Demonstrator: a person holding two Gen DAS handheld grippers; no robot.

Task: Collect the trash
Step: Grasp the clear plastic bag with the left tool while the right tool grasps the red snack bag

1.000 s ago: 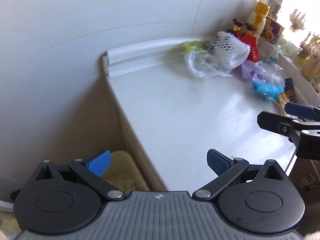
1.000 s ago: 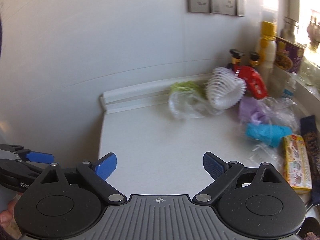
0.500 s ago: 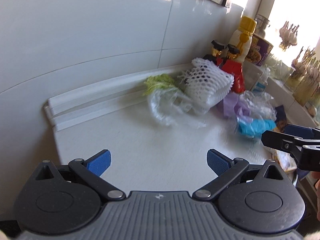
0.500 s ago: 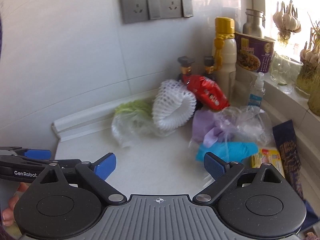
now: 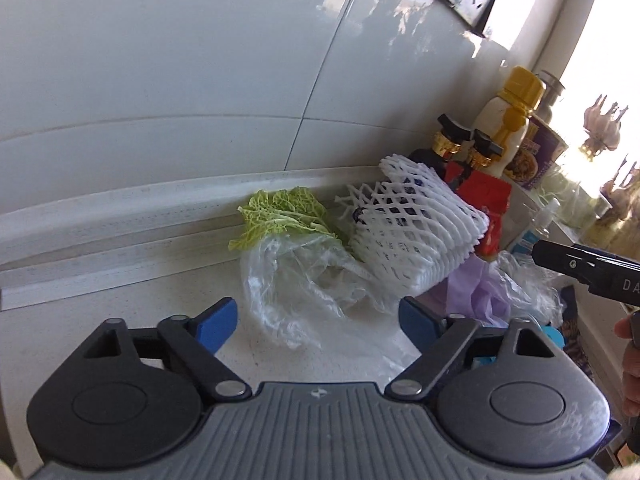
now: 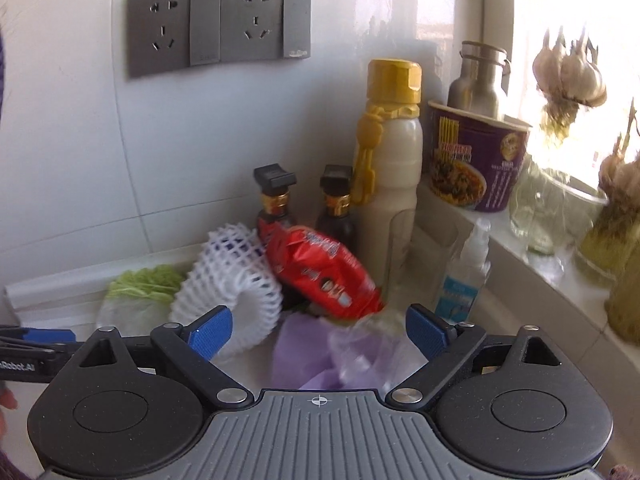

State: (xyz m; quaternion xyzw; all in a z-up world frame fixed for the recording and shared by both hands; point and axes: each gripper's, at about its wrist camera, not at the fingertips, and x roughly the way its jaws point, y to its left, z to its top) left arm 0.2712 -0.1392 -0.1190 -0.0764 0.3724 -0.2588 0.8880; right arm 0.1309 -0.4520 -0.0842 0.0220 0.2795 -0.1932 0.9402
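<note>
Looking along the left gripper (image 5: 316,322), the jaws are closing but the blue pads aren't pressing anything yet — the crumpled clear plastic bag (image 5: 296,280) lies on the white counter (image 5: 120,312) between and just beyond them, in the middle of the frame. Right behind the bag, against the raised back edge of the counter, there's a green cabbage leaf (image 5: 280,216). To its right a white foam fruit net (image 5: 416,232) leans tilted, touching the bag on its lower edge, and a red snack wrapper (image 5: 486,200) pokes out behind the net. At the right edge of that view you can see the other gripper's black finger and a bit of a hand.

From the right gripper (image 6: 318,330) the jaws stand wide apart, nothing pinched. Low in the middle of the frame, between the pads, sits a purple bag (image 6: 296,354) with a blurry bit of clear film (image 6: 360,344) on top of it. Foam net is at the lower left, the red wrapper just right of it, leaning against two dark sauce bottles (image 6: 276,196). Behind those stands a tall cream bottle with a yellow cap (image 6: 390,152), and on the windowsill at the right a purple noodle cup (image 6: 476,160). A small sanitizer bottle (image 6: 466,276) stands at the foot of the sill. Grey wall sockets (image 6: 218,24) are at the upper left — garlic bulbs (image 6: 568,72) hang at the upper right.
</note>
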